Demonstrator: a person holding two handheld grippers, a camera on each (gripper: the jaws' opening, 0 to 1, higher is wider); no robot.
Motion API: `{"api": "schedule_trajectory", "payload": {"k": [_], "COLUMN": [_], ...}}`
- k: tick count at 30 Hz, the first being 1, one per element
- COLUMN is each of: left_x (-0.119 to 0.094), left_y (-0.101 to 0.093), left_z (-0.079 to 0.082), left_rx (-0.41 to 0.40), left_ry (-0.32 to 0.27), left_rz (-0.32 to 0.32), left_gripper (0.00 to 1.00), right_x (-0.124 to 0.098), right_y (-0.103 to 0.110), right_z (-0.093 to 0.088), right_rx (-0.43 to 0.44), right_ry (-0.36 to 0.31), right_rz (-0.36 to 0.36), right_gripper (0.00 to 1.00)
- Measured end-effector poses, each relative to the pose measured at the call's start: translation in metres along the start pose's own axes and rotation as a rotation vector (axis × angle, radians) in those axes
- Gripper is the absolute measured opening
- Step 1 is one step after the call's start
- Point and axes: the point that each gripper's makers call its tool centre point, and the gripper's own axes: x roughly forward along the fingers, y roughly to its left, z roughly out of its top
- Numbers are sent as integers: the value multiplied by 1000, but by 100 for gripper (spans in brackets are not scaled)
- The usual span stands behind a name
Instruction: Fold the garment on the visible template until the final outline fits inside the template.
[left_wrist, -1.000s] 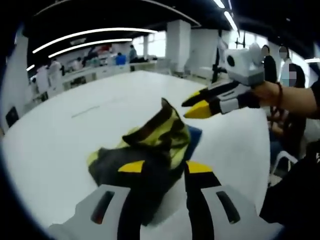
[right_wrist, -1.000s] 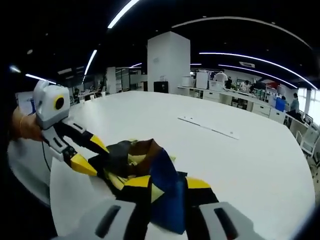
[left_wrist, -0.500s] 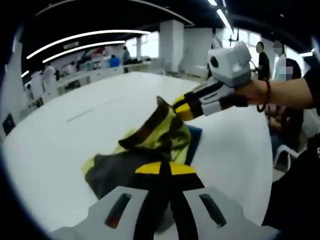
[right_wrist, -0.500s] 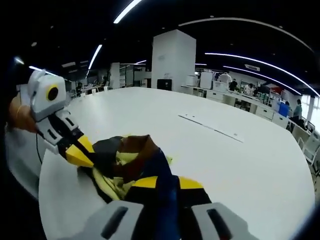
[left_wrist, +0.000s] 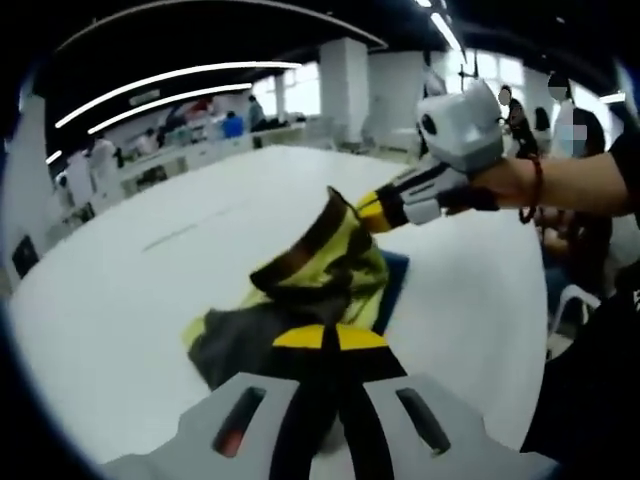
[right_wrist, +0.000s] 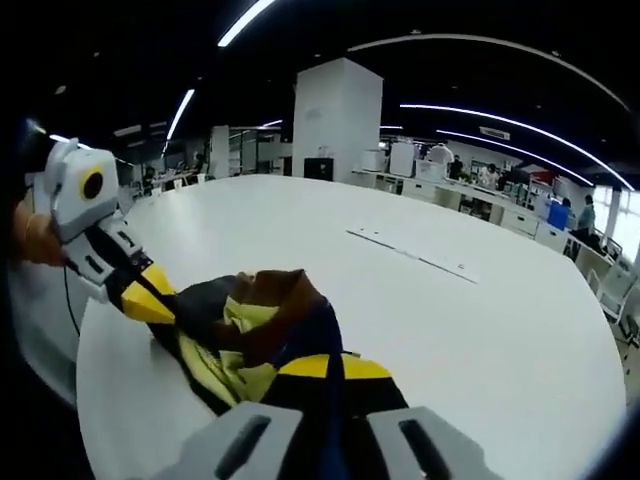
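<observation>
both grippers — left gripper (left_wrist: 330, 338) and right gripper (right_wrist: 327, 367) — clamped on opposite ends of the garment (left_wrist: 318, 280).

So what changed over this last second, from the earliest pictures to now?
Both claws went from open to shut on the garment: the left claw on its dark near edge, the right claw on the far edge, which now stands higher above the table. The garment remains bunched on the table.

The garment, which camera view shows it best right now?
The left gripper view: the garment spreads out on the white table, with the right gripper lifting one end. In the right gripper view it is bunched, partly behind that gripper's jaws.
</observation>
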Motion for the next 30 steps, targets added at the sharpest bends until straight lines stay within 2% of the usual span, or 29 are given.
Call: {"api": "schedule_trajectory", "payload": {"k": [5, 8, 14, 19, 22, 26, 30], "left_x": [-16, -26, -40, -49, -53, -59, -60], "left_y": [12, 24, 49, 72, 90, 105, 121], "left_z": [8, 17, 29, 39, 44, 48, 50], "left_rx": [-3, -15, -22, -35, -57, -71, -62], "left_ry": [-17, -43, -85, -113, -120, -136, -127], "left_rz": [39, 75, 135, 183, 226, 252, 273], "left_gripper": [0, 0, 0, 0, 0, 0, 0], "right_x": [-9, -13, -16, -11, -4, 1, 6], "right_y": [-8, -11, -17, -22, -27, -34, -44], "right_z": [12, 20, 36, 47, 48, 57, 67], "right_rx": [27, 62, 78, 54, 17, 31, 41], "right_ry": [-23, -41, -66, -66, -35, -48, -60], "right_rz": [-39, -47, -67, -79, -95, -104, -124], "right_gripper": [0, 0, 0, 0, 0, 0, 0]}}
